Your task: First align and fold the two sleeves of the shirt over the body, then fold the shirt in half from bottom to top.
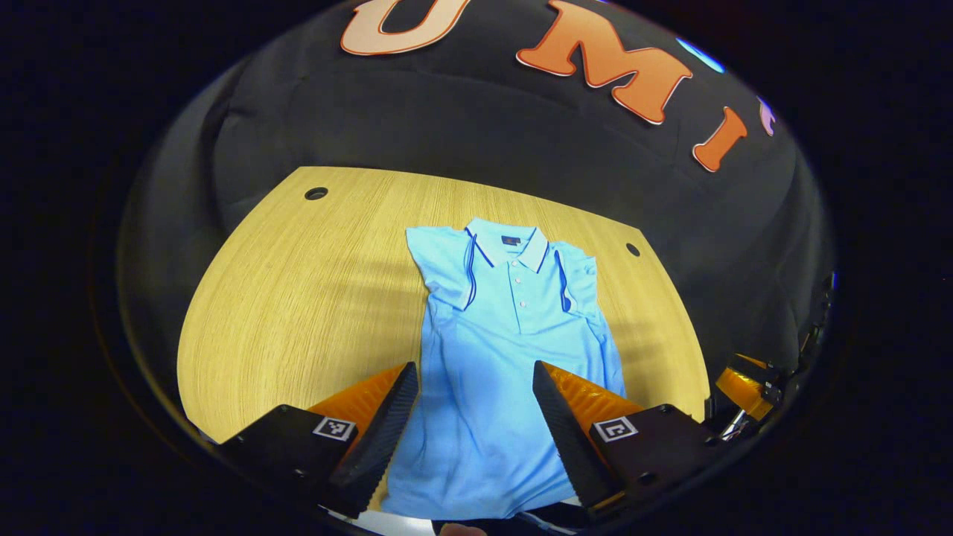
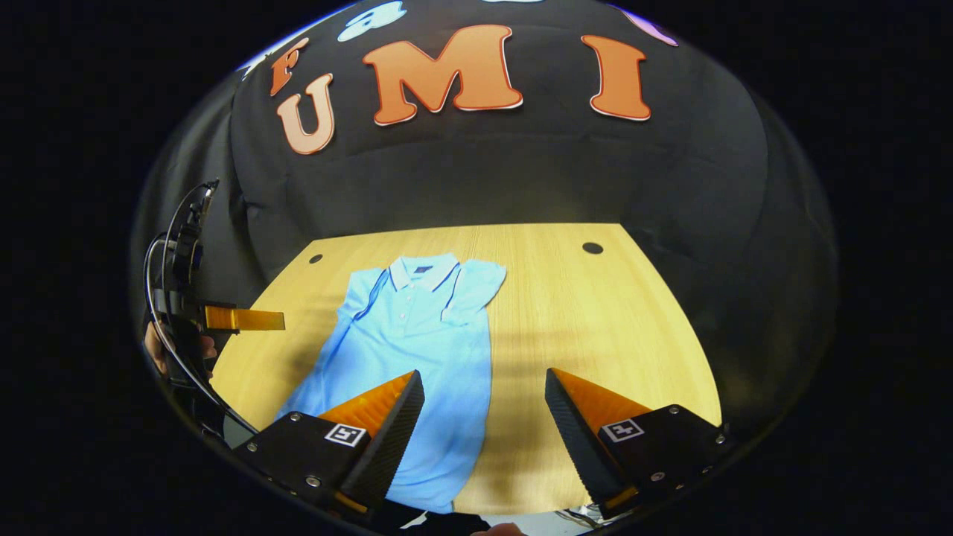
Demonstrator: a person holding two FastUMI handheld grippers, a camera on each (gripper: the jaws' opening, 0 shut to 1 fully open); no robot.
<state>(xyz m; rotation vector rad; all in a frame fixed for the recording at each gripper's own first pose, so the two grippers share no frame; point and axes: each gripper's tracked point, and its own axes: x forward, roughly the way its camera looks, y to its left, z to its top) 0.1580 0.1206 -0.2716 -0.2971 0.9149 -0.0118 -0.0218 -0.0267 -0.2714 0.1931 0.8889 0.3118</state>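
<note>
Left gripper view: shirt (image 1: 495, 357) flat mid-frame, sleeves folded in | I hold both tools (image 1: 473, 402) (image 2: 484, 406) spread, empty, poised for hem lift

Light wooden table (image 1: 298, 298), two round holes near far corners, black cloth wall (image 1: 461, 126)

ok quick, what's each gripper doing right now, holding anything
left gripper: open, holding nothing, fingers spread above the shirt.
right gripper: open, holding nothing, above the shirt's edge and the table.
</note>
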